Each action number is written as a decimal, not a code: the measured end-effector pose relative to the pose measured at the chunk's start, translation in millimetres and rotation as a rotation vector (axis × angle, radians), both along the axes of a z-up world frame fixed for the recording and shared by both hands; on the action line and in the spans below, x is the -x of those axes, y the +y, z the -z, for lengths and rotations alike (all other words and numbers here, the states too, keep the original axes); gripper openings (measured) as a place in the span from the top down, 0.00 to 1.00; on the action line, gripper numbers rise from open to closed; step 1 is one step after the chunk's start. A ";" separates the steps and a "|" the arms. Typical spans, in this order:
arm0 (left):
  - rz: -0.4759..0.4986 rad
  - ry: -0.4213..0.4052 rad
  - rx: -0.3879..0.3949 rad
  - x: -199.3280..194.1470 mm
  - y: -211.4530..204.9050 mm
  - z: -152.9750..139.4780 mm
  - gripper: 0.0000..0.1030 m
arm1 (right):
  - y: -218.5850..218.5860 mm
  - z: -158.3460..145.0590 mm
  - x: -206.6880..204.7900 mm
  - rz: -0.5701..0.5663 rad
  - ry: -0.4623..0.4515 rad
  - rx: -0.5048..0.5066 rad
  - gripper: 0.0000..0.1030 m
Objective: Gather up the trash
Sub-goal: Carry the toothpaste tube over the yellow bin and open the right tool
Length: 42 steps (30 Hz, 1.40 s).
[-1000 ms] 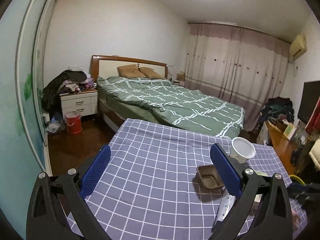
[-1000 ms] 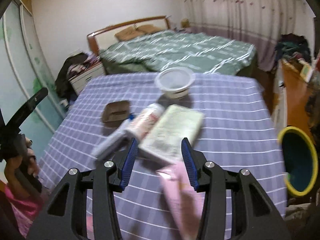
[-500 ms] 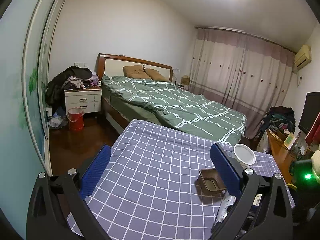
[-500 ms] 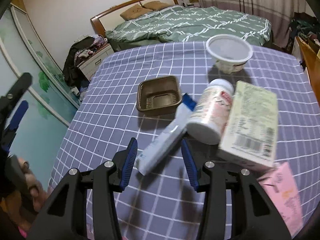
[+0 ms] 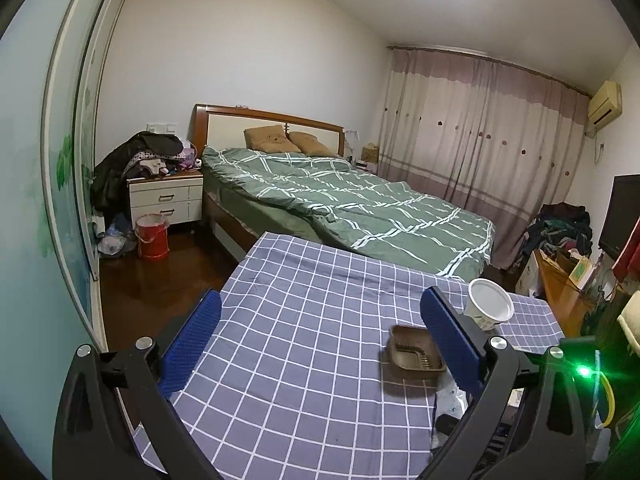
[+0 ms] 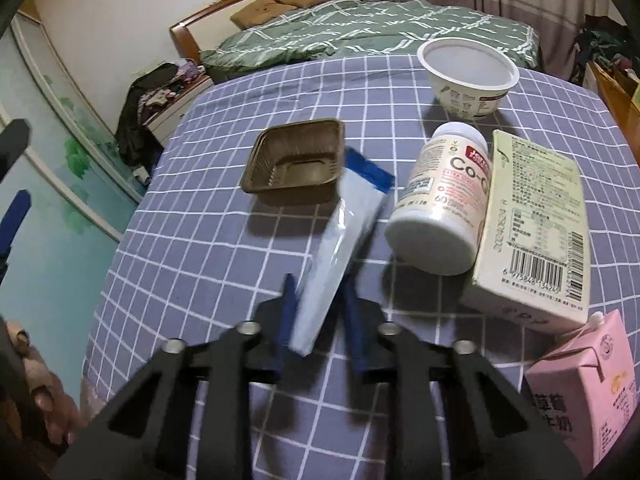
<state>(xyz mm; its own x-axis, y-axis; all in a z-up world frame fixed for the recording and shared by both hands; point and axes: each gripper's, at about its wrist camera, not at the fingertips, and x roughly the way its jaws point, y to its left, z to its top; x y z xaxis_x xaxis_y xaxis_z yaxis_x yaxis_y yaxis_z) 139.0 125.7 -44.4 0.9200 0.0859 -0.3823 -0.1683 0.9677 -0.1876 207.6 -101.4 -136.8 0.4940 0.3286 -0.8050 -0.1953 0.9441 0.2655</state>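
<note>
Right gripper (image 6: 316, 300) jaws just closing around white tube (image 6: 340, 248) (blue-ended), brown tray (image 6: 296, 164) beside, pill bottle (image 6: 440, 200) lying right, checked tablecloth (image 6: 200, 240).

A checked purple cotton tablecloth (image 6: 224, 240) lies matt at centre frame; the ribbed brown plastic tray (image 6: 296, 166) shines faintly, beside a glossy white plastic pill bottle (image 6: 440, 204).

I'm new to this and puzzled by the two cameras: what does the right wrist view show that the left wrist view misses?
Only the right wrist view shows the supplement bottle, the cream carton, the pink milk carton and the right tongs, which have just been closing on the white tube.

Only the left wrist view shows the open left tongs, the red bucket and the air conditioner.

Both show the brown tray, white bowl, checked tablecloth and bed.
</note>
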 end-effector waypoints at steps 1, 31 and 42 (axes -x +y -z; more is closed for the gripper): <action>-0.001 0.001 -0.001 -0.3 0.1 1.1 0.05 | 0.1 -1.4 1.7 -0.007 -0.007 0.000 0.87; 0.087 0.087 -0.130 -25.0 -36.0 23.1 0.05 | -300.4 -62.9 79.6 0.505 -0.255 0.009 0.88; 0.144 0.119 -0.186 -31.5 -51.5 30.3 0.05 | -417.8 -1.4 54.6 0.737 -0.076 0.105 0.86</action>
<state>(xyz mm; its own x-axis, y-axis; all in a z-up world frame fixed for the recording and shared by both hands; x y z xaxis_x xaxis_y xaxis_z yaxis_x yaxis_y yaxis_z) 170.6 74.2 -74.7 0.8776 0.0366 -0.4780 -0.0367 0.9993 0.0091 153.0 -519.2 -135.4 0.6118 -0.1863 -0.7688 0.4840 0.8569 0.1775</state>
